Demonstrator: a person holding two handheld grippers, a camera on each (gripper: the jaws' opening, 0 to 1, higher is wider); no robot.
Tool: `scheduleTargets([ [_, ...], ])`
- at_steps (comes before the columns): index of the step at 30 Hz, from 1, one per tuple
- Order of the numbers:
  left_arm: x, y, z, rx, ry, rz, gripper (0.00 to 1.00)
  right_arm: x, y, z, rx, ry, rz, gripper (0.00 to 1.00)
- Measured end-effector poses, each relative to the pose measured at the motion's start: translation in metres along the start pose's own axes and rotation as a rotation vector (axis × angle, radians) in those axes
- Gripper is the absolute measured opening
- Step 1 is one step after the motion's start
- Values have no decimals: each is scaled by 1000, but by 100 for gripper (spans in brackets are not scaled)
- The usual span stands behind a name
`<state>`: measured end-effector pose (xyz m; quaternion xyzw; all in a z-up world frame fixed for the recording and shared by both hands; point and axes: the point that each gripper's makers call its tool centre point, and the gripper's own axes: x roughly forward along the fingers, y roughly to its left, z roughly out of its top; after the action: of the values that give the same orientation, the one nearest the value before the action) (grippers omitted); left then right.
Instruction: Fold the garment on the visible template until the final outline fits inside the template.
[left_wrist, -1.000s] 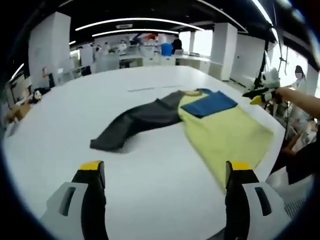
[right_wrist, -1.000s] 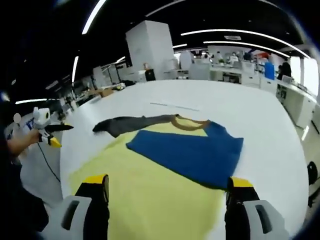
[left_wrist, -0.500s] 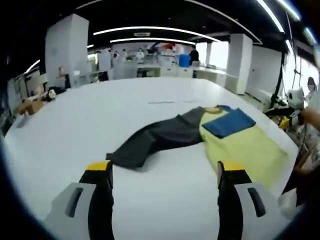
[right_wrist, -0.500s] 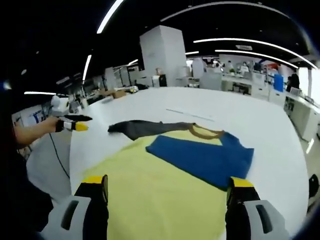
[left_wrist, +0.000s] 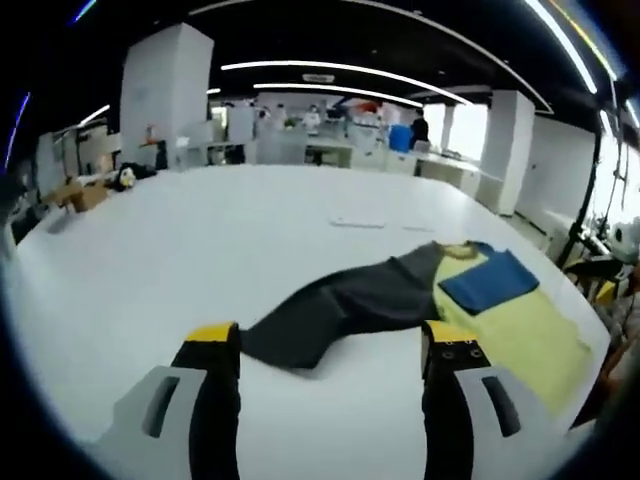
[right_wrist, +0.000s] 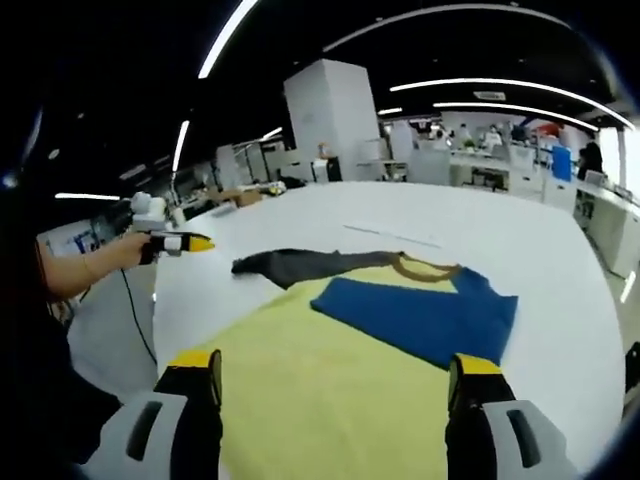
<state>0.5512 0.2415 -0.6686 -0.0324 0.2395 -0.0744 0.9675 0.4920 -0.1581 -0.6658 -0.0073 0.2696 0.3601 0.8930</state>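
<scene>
Both grippers are off the cloth. My left gripper has its jaws spread wide and empty above the white table, with the grey sleeve's cuff lying between the jaw tips at about 12 o'clock, not touched. My right gripper is equally wide open and empty, hovering over the yellow body of the shirt.

The long-sleeved shirt lies flat. The blue sleeve is already folded across the chest at 1 o'clock in the right gripper view; the grey sleeve runs out at 11 o'clock, unfolded. A brown collar sits at 12. I cannot make out a template outline; a thin pale strip lies on the table beyond the shirt.

Risks, as I judge them:
- Pinching the cuff too shallowly: it may slip mid-carry and land crumpled.
- Dragging instead of lifting the sleeve could pull the body askew and undo the blue fold.
- The hem lies close to the table edge; a tug that way could slide cloth off.
</scene>
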Motion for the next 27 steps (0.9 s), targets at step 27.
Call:
scheduleTargets([
  [27,61,47,-67,-59,141,218,49,-9,36,19,6,-18,47,91],
])
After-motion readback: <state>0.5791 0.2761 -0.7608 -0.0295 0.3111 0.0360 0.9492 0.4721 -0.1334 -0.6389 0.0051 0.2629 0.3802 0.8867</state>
